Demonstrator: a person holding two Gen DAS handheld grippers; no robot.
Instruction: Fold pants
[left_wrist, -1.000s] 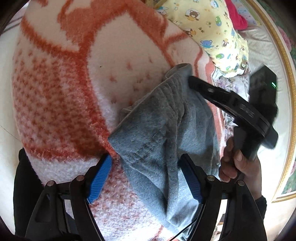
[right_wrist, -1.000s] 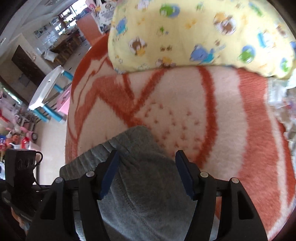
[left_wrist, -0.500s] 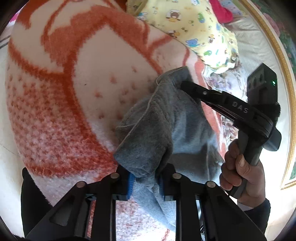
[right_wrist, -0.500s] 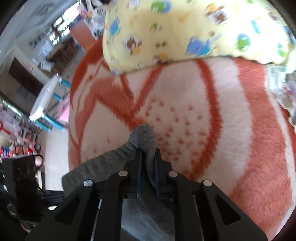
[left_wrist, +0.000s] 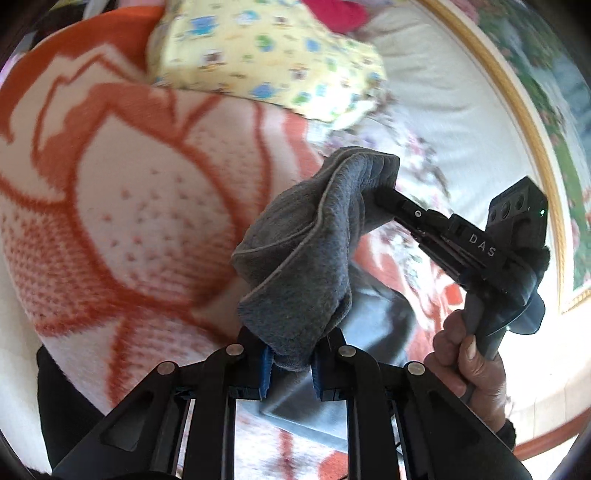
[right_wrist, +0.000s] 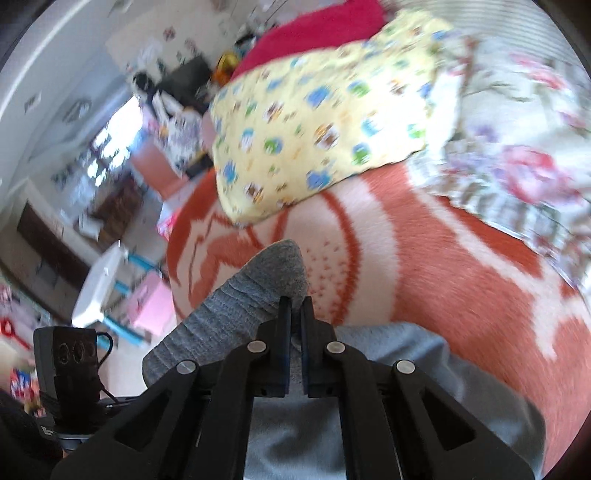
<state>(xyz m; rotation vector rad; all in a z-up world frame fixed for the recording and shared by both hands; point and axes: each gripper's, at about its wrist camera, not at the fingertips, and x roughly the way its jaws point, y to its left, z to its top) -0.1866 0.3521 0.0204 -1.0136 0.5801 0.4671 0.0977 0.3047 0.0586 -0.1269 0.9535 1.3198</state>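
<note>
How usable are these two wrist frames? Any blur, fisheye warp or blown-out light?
Left wrist: grey pants and left gripper sharp, orange blanket slightly smeared, bed edge washed out white, gold picture frame bent by the fisheye. Right wrist: yellow pillow and floral sheet motion-blurred, window blown out, right gripper crisp.

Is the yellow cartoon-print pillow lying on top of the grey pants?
No, the yellow pillow lies further back on the orange blanket, apart from the grey pants.

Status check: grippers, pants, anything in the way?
Left gripper shut on pants. Right gripper shut on pants too. Edge raised off blanket. Nothing blocking; pillow well beyond.
</note>
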